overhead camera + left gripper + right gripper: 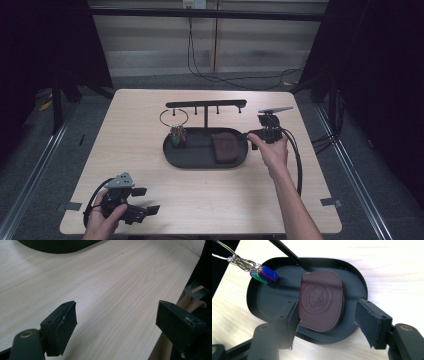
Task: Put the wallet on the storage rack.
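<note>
Brown leather zip pouch (321, 300) lay flat in the right half of the black oval tray (359, 282), right gripper (327, 323) at the tray's right end, jaws apart and clear of it, left gripper (115, 325) wide over the near-left bench (210, 195).

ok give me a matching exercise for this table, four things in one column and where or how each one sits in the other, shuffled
Things:
1. brown leather pouch
2. coloured key tags
3. left hand-held gripper
4. right hand-held gripper

Places or states:
A. open over bare tabletop, near the table's front left corner
B. lying flat in the right half of the black oval tray
C. open at the tray's right end, nothing pressed between its pads
D. in the tray's left part, on a wire ring

Pairs: 1-B, 2-D, 3-A, 4-C
</note>
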`<action>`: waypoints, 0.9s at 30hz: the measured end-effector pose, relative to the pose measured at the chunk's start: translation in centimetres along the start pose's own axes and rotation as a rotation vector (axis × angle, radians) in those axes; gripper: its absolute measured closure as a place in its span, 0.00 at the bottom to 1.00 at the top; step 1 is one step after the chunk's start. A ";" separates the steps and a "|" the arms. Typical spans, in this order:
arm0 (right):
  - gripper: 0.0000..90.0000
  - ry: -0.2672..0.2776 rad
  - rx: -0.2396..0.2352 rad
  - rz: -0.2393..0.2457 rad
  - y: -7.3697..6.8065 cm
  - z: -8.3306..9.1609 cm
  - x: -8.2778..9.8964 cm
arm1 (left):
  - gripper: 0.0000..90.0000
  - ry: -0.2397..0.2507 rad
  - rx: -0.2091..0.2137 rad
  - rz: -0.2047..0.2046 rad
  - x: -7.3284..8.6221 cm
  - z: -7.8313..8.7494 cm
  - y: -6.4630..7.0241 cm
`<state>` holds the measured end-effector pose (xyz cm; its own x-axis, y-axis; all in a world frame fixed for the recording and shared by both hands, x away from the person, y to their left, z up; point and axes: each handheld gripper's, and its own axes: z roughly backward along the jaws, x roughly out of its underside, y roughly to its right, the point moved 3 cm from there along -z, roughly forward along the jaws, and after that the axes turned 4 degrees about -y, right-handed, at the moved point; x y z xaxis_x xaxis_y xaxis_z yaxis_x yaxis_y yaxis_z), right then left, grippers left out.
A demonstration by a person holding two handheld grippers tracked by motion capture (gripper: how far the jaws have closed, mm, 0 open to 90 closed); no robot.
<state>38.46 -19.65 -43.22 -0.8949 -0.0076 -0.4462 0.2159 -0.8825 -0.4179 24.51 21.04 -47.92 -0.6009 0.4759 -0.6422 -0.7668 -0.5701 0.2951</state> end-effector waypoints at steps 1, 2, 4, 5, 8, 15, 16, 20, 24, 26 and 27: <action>0.40 0.008 0.003 0.007 0.0 0.0 0.2 | 0.19 0.005 -0.002 0.003 0.0 0.1 -0.1; 0.39 0.009 0.001 0.009 0.1 0.0 0.5 | 0.19 0.004 0.004 0.005 0.0 0.1 -0.1; 0.38 0.013 0.014 0.021 0.1 0.0 1.0 | 0.19 0.009 -0.001 0.007 0.0 0.1 -0.1; 0.38 0.019 0.017 0.025 0.2 0.1 1.2 | 0.19 0.009 0.000 0.005 0.0 0.1 -0.1; 0.38 0.048 0.016 0.030 0.3 0.4 1.8 | 0.19 0.005 0.000 0.004 0.0 0.1 -0.1; 0.38 0.052 0.006 0.045 0.6 0.8 3.8 | 0.19 -0.001 -0.019 0.035 0.0 0.1 -0.5; 0.38 0.055 0.006 0.049 0.6 0.9 4.0 | 0.19 0.002 -0.023 0.039 0.0 0.1 -0.6; 0.38 0.067 0.003 0.062 0.5 1.1 5.3 | 0.19 0.006 -0.026 0.042 0.0 0.1 -0.7; 0.37 0.072 0.018 0.073 0.8 1.1 6.5 | 0.19 0.008 -0.030 0.044 0.0 0.1 -0.7; 0.37 0.079 0.027 0.078 0.9 1.1 7.2 | 0.19 0.007 -0.031 0.046 0.0 0.1 -0.7; 0.37 0.078 0.020 0.078 0.9 1.1 7.4 | 0.19 0.007 -0.031 0.047 0.0 0.1 -0.7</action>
<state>31.57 -21.05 -46.03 -0.8425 -0.0407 -0.5371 0.2748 -0.8900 -0.3638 25.03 21.54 -48.06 -0.6346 0.4429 -0.6333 -0.7300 -0.6126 0.3030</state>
